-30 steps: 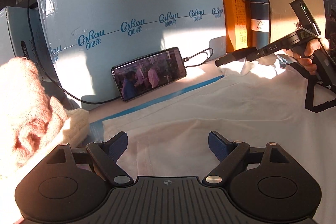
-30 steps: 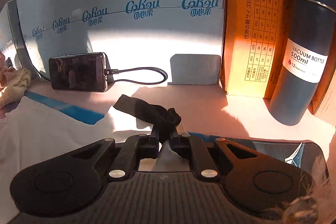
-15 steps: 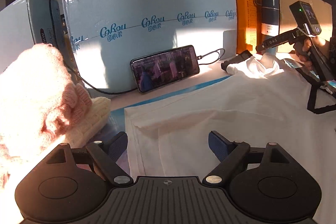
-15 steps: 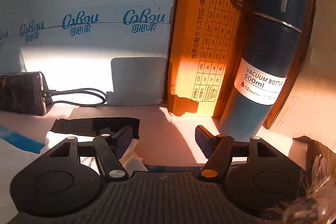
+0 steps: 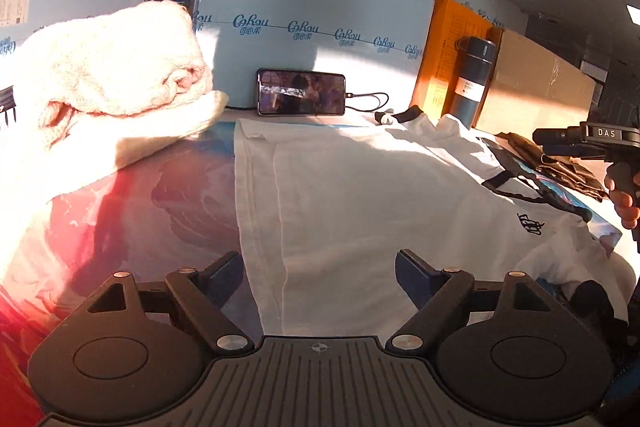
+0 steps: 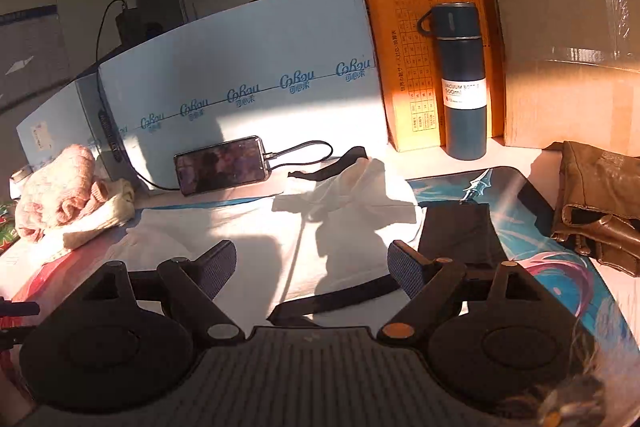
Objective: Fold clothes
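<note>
White shirt (image 5: 360, 195) lies spread on the surface (image 6: 580, 291), one sleeve (image 6: 352, 183) bunched near the phone (image 6: 222, 165). Left gripper (image 5: 318, 279) and right gripper (image 6: 312, 263) hover above it, fingers apart, holding nothing. Advice: pinch hem and shoulder evenly, smooth creases before folding over.

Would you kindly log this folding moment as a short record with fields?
garment: white T-shirt spread flat on the table, black-trimmed sleeve folded inward
left gripper: open, above the shirt's hem, holding nothing
right gripper: open, over the shirt, holding nothing
pile: pink knitwear at the left
backdrop: phone leaning on blue box; vacuum bottle
</note>
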A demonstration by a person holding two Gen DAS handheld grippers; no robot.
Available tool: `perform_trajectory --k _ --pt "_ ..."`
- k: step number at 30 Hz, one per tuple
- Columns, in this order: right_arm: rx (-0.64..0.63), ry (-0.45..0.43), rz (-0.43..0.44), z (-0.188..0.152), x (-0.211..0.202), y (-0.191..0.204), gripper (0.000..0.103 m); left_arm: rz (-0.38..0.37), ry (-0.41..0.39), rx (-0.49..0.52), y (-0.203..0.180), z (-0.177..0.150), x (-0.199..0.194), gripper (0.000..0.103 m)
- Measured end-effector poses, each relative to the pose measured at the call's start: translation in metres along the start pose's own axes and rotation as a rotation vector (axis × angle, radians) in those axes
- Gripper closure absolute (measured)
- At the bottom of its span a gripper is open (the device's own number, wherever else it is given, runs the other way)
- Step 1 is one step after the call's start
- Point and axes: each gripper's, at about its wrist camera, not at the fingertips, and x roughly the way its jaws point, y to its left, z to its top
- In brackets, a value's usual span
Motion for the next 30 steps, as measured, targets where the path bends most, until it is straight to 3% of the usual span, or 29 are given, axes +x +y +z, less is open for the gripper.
perform_trajectory --k 1,2,3,7,10,12,14,16,19,25,27,30 --pt "-0.016 0.018 0.052 -0.004 0.001 0.016 0.021 -0.004 0.004 -0.019 0.001 -0.003 0.0 0.029" --pt "-0.035 0.036 0.105 -0.005 0.006 0.031 0.021 0.001 0.005 -0.033 0.002 -0.005 0.0 0.044" --pt "-0.057 0.054 0.153 -0.005 0.012 0.047 0.021 0.001 0.002 -0.039 0.002 -0.006 0.0 0.05" --pt "-0.144 0.147 0.311 -0.004 0.048 0.109 0.021 0.0 0.006 -0.006 0.003 -0.003 0.007 0.052" --pt "-0.187 0.216 0.365 0.002 0.079 0.145 0.021 -0.002 0.013 0.028 0.004 0.0 0.014 0.054" --pt "-0.192 0.273 0.367 0.004 0.102 0.166 0.024 -0.003 0.017 0.059 0.003 0.0 0.017 0.061" --pt "-0.182 0.328 0.387 0.003 0.122 0.185 0.024 -0.018 0.02 0.09 0.001 -0.001 0.017 0.082" --pt "-0.174 0.371 0.405 -0.001 0.136 0.2 0.031 -0.017 0.013 0.113 0.0 -0.003 0.016 0.084" --pt "-0.179 0.432 0.4 -0.009 0.152 0.218 0.046 -0.033 0.009 0.12 0.002 -0.005 0.014 0.098" --pt "-0.195 0.435 0.298 -0.009 0.154 0.23 0.064 -0.117 -0.021 0.153 -0.006 -0.009 0.003 0.101" --pt "-0.246 0.418 0.264 -0.012 0.15 0.234 0.08 -0.144 -0.031 0.142 -0.006 -0.011 -0.001 0.103" --pt "-0.266 0.412 0.284 -0.017 0.144 0.233 0.098 -0.186 -0.036 0.121 -0.006 -0.014 -0.007 0.103"
